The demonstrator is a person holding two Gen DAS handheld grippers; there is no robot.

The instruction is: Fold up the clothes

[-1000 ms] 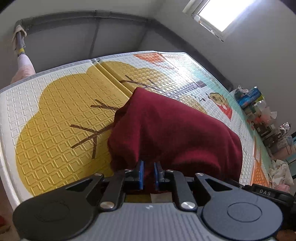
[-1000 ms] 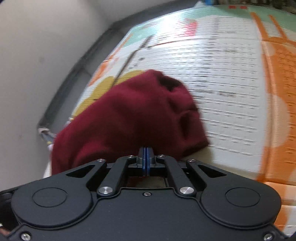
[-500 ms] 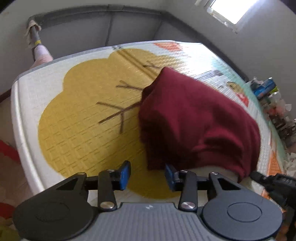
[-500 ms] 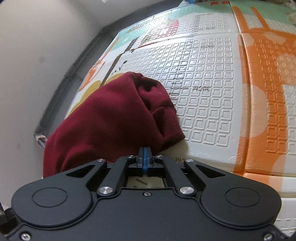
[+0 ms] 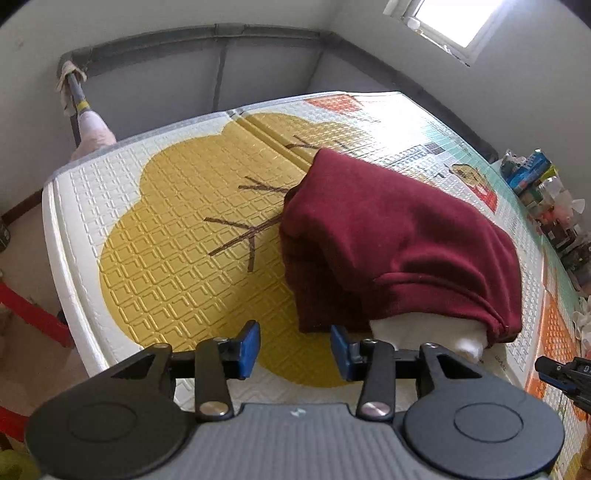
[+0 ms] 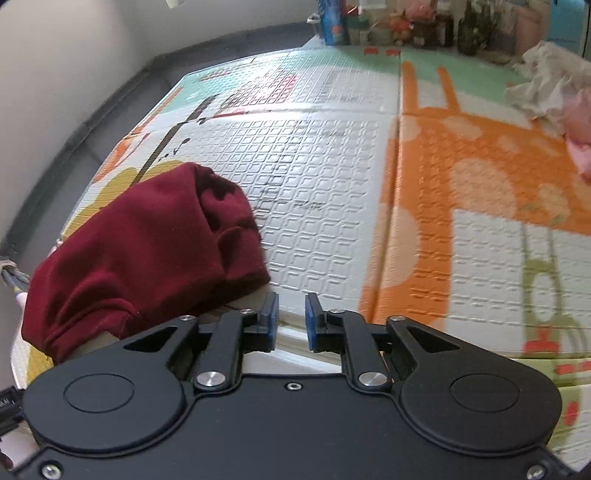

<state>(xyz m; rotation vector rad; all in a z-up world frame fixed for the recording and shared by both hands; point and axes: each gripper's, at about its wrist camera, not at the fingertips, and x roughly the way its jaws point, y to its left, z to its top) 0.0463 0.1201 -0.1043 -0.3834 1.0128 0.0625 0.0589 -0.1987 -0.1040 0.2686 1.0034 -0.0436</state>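
Observation:
A dark red garment (image 5: 391, 240) lies folded in a thick bundle on the patterned foam mat (image 5: 177, 236). White fabric (image 5: 424, 332) peeks out under its near edge. My left gripper (image 5: 293, 349) hovers just short of the bundle's near left corner, its jaws opening with nothing between the blue pads. In the right wrist view the red garment (image 6: 147, 243) lies to the left, and my right gripper (image 6: 291, 321) sits beside its near right corner. Its jaws are opening a narrow gap, empty, over bare mat.
The mat (image 6: 369, 184) spreads wide to the right with an orange giraffe print. Crumpled white and pink clothes (image 6: 550, 92) lie at its far right. Boxes and bottles (image 6: 388, 22) line the far edge. A grey wall rail (image 5: 221, 44) and a red stand (image 5: 33, 314) border the left.
Both grippers let go of the red garment and drew back from it. The left jaws opened wide; the right jaws went from shut to slightly apart. The bundle now rests on the mat.

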